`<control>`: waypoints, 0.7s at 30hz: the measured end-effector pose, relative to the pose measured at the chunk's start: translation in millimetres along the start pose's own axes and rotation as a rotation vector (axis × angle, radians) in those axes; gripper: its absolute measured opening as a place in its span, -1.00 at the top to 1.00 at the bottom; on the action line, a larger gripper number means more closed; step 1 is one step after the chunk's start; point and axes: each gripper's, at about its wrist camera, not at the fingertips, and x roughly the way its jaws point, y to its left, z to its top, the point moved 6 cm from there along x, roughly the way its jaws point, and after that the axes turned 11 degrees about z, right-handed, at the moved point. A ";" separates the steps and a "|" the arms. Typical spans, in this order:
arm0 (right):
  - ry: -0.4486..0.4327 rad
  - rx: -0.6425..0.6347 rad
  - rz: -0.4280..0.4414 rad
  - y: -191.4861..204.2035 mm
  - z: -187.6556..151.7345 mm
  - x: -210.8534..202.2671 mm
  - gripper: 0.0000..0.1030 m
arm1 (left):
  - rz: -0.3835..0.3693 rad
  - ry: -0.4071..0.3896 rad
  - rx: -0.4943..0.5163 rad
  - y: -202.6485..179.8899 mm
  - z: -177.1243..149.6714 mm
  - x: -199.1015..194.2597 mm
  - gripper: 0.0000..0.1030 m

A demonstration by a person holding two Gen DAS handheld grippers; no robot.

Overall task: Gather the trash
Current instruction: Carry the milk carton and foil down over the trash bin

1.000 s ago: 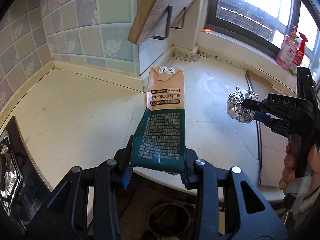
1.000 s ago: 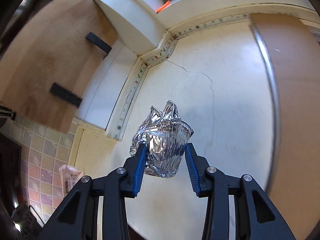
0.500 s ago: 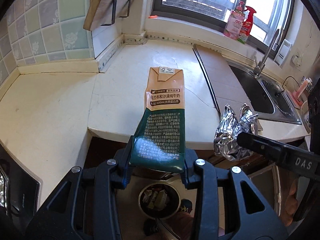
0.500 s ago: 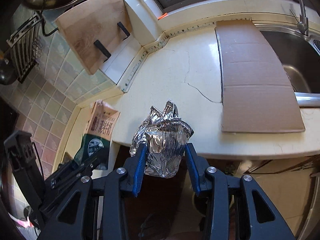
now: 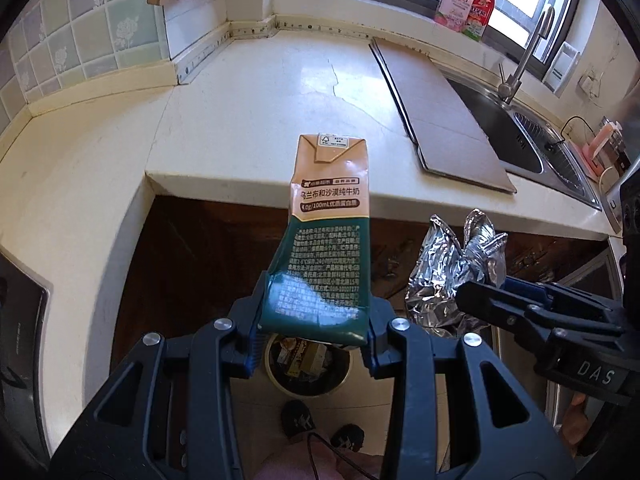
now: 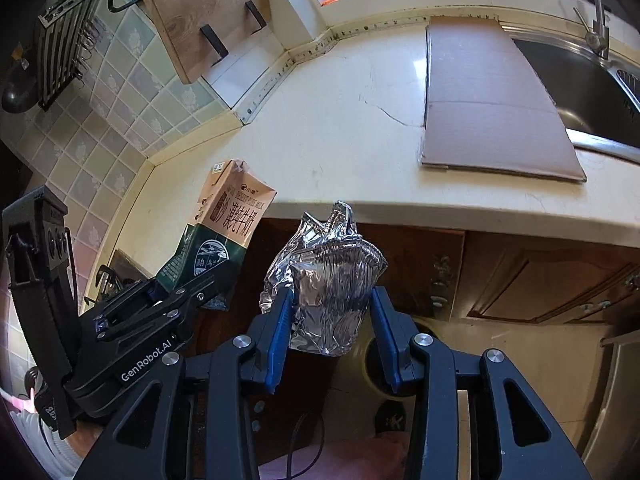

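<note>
My left gripper [image 5: 312, 344] is shut on a tan and green milk carton [image 5: 324, 240], held upright in front of the counter edge and above a round trash bin [image 5: 308, 368] on the floor. The bin holds several scraps. My right gripper [image 6: 332, 328] is shut on a crumpled foil ball [image 6: 328, 288], off the counter, in front of the dark cabinet doors. The foil ball [image 5: 452, 276] and right gripper also show at the right of the left wrist view. The carton [image 6: 224, 232] and left gripper [image 6: 160, 300] show at the left of the right wrist view.
A cream counter [image 5: 260, 112] wraps the corner below a tiled wall. A flat cardboard sheet [image 6: 488, 96] lies beside the steel sink [image 5: 540, 152] with its tap. Two bottles [image 5: 468, 0] stand on the window sill. A wooden board [image 6: 204, 16] hangs on the wall. A stove edge [image 5: 20, 320] is at left.
Both grippers have pulled back off the counter with the carton and the foil ball. They now hang lower, in front of the cabinets, with the trash bin closer below the left gripper.
</note>
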 end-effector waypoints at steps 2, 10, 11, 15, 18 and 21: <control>0.020 0.019 0.004 -12.1 -15.5 2.1 0.26 | 0.005 0.026 0.011 -8.7 -14.6 6.5 0.33; 0.100 0.113 -0.005 -72.2 -79.7 15.6 0.26 | 0.021 0.153 0.042 -40.4 -80.9 51.7 0.34; 0.106 0.127 -0.009 -81.0 -87.9 18.1 0.26 | 0.021 0.169 0.044 -43.7 -88.6 58.8 0.34; 0.140 0.180 -0.027 -115.8 -116.1 35.4 0.26 | 0.025 0.212 0.045 -50.0 -110.2 90.8 0.34; 0.163 0.213 -0.042 -137.3 -132.4 50.9 0.26 | 0.023 0.238 0.049 -55.2 -125.1 118.9 0.34; 0.185 0.244 -0.058 -158.7 -148.7 69.6 0.26 | 0.023 0.268 0.060 -57.1 -138.1 146.3 0.34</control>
